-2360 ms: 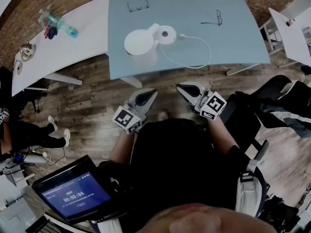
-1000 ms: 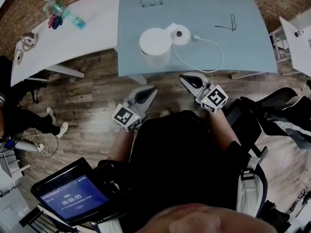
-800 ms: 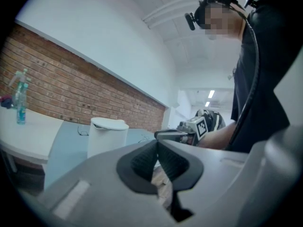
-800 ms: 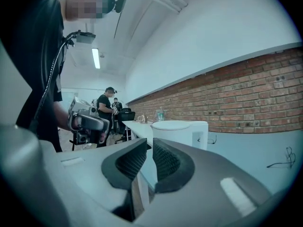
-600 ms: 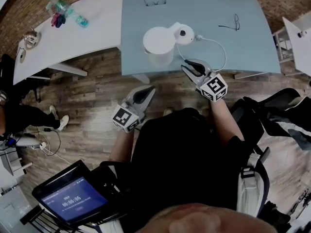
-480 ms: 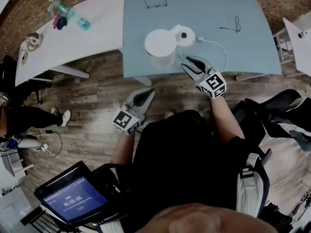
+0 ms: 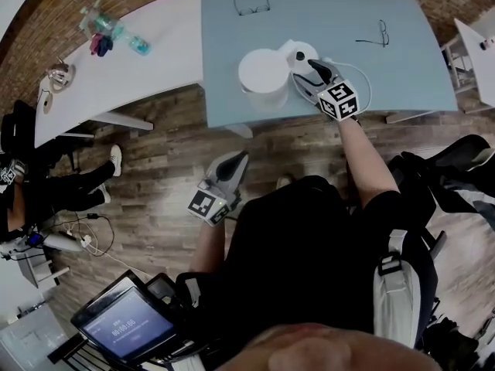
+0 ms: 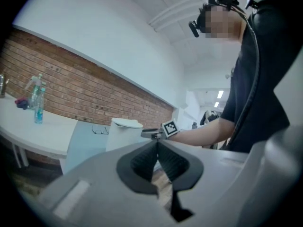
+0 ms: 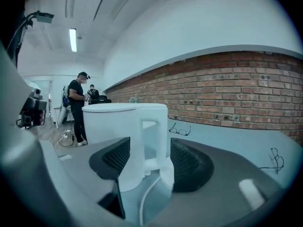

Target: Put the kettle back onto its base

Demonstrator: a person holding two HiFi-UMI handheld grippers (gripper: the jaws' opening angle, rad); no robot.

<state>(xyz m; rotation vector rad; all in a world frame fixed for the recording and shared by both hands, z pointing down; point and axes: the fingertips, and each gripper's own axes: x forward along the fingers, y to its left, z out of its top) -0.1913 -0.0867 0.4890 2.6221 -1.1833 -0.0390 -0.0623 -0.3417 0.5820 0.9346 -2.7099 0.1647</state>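
In the head view's upper middle the right gripper (image 7: 312, 76) hides part of the base (image 7: 306, 48); the lower-left tablet (image 7: 128, 325) shows print unreadably small.

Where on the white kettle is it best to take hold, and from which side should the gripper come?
Likely the handle, the upright loop on the side of the kettle that faces the right gripper. Come level from that side, one jaw on each flank. Its jaws have just been opening and already straddle the handle without pressing it.
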